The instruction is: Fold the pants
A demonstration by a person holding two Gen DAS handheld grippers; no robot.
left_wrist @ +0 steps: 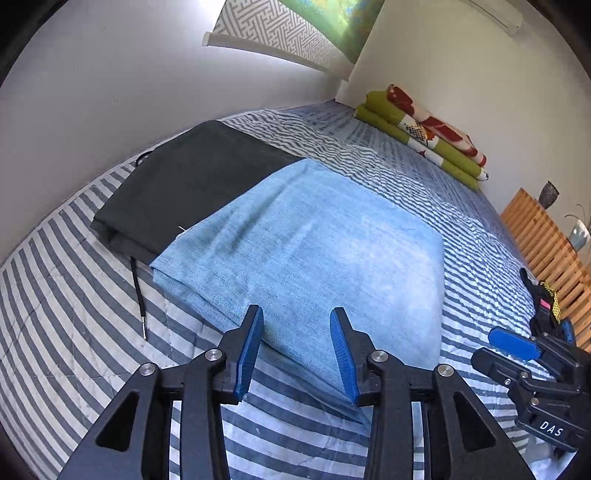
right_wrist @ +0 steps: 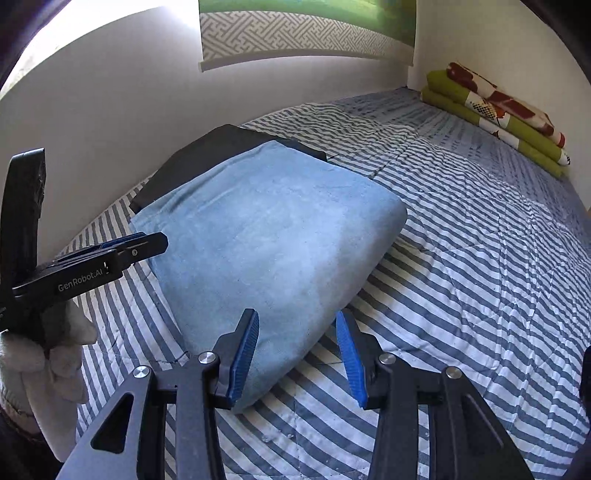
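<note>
The light blue pants [left_wrist: 314, 236] lie folded into a thick rectangle on the striped bed cover [left_wrist: 74, 295]. Their far end rests on a dark folded garment [left_wrist: 192, 177]. My left gripper [left_wrist: 297, 317] is open above the near edge of the pants, its blue pads clear of the cloth. In the right wrist view the same pants [right_wrist: 266, 229] fill the middle, and my right gripper [right_wrist: 295, 317] is open at their near right corner, gripping nothing. The left gripper [right_wrist: 155, 240] shows at the left, held by a white-gloved hand [right_wrist: 44, 354]. The right gripper [left_wrist: 539, 338] appears at the left view's right edge.
A folded green and red blanket [left_wrist: 424, 136] lies against the far wall. A wooden slatted board [left_wrist: 546, 236] runs along the bed's right side. A thin black cord [left_wrist: 138, 295] trails from the dark garment onto the cover. A wall hanging [left_wrist: 288, 33] hangs above.
</note>
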